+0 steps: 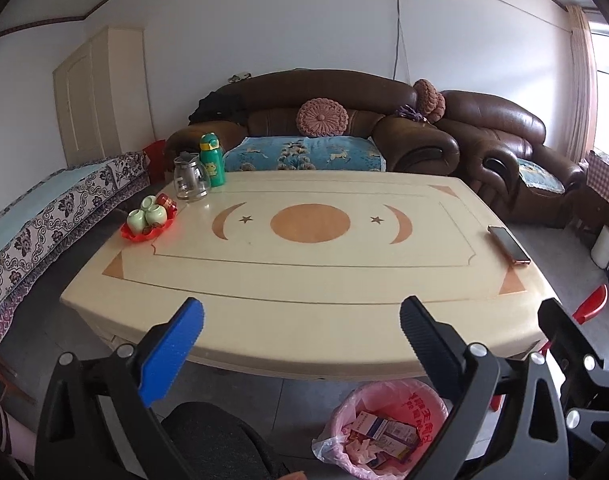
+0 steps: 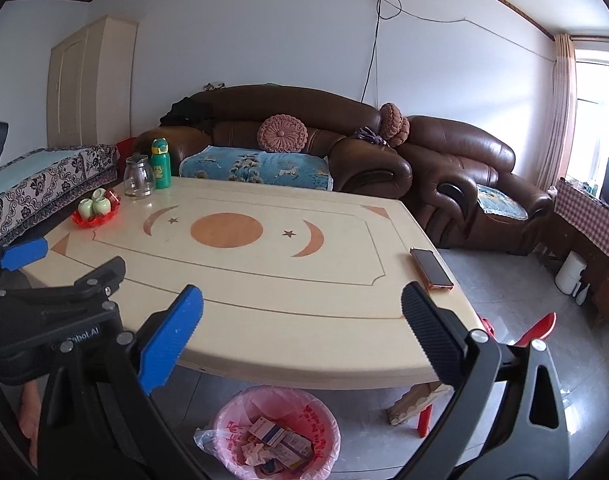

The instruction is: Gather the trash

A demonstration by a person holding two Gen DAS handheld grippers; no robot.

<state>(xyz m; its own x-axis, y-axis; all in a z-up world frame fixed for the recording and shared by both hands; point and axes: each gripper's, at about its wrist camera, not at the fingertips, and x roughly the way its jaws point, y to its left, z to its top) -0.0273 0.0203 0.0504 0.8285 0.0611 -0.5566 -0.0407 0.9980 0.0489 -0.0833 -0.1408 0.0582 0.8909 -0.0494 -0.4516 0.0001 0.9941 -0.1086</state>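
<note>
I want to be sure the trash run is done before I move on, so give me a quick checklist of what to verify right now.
1. Left gripper empty: ok, jaws wide open, nothing between them.
2. Right gripper empty: ok, jaws wide open, nothing held.
3. Cream table with moon and star inlay free of loose trash: ok, none visible on it.
4. Round bin lined with a pink plastic bag holds the trash: ok, small cartons and crumpled paper lie inside.
5. Dark phone in an orange case safe: ok, flat on the table near its right edge.
6. Trash on the floor behind the table: cannot tell, hidden.
</note>
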